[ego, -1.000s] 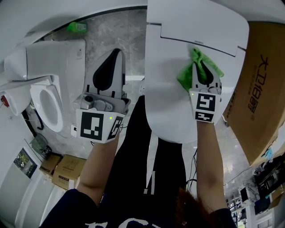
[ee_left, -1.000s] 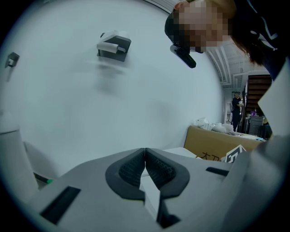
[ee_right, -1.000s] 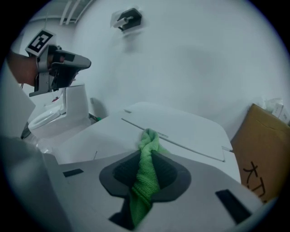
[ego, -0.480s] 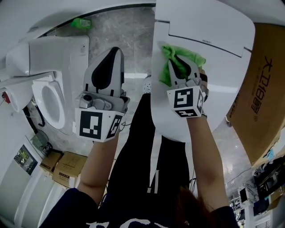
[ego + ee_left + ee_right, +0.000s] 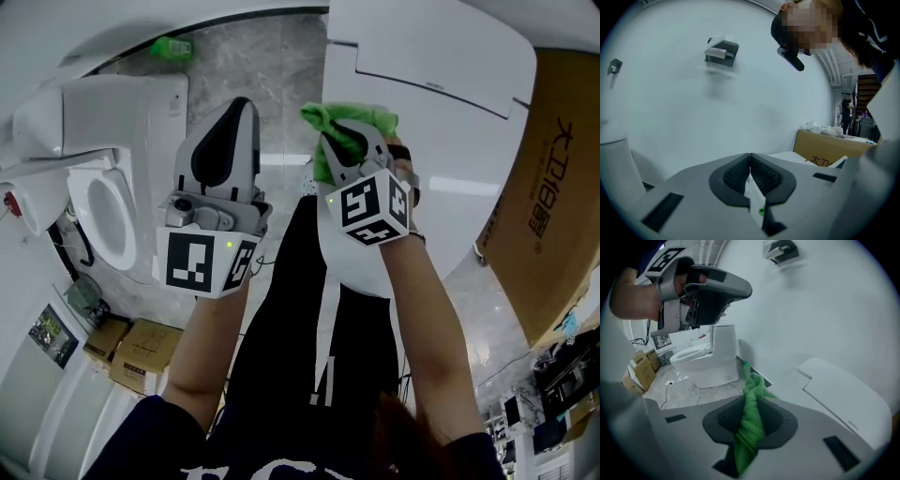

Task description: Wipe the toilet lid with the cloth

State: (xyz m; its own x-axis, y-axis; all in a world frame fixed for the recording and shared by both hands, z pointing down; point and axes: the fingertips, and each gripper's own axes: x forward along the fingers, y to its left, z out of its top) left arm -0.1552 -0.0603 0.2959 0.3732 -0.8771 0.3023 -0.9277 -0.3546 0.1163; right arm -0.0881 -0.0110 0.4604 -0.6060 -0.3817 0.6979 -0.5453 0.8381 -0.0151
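We found the left gripper [image 5: 236, 114] idle beside the work, raised clear of the toilet lid [image 5: 441, 131]. Its own view showed the ribbed dark pads pressed together with nothing between them [image 5: 750, 171]. The right gripper [image 5: 349, 142] was clamped on the green cloth [image 5: 354, 120], and its view showed a looped, terry-like fold pinched between the pads and trailing down through the gripper [image 5: 752, 423].

The cloth sat at the lid's left edge, part of it past the rim. We could not confirm whether it was touching the surface. The lid was white, smooth and glossy, a rounded slab with a stepped seam across its far end [image 5: 848, 390].

In our judgement the wiping was in progress. No streaks, wet patches or soil were visible, so we could not establish how much of the lid had been covered. The broad right-hand and near portions lay well apart from the cloth.

Further off stood a second white toilet [image 5: 103, 206] on grey marbled floor [image 5: 253, 66]. A brown cardboard box [image 5: 553, 187] lay just beside the lid's right side.
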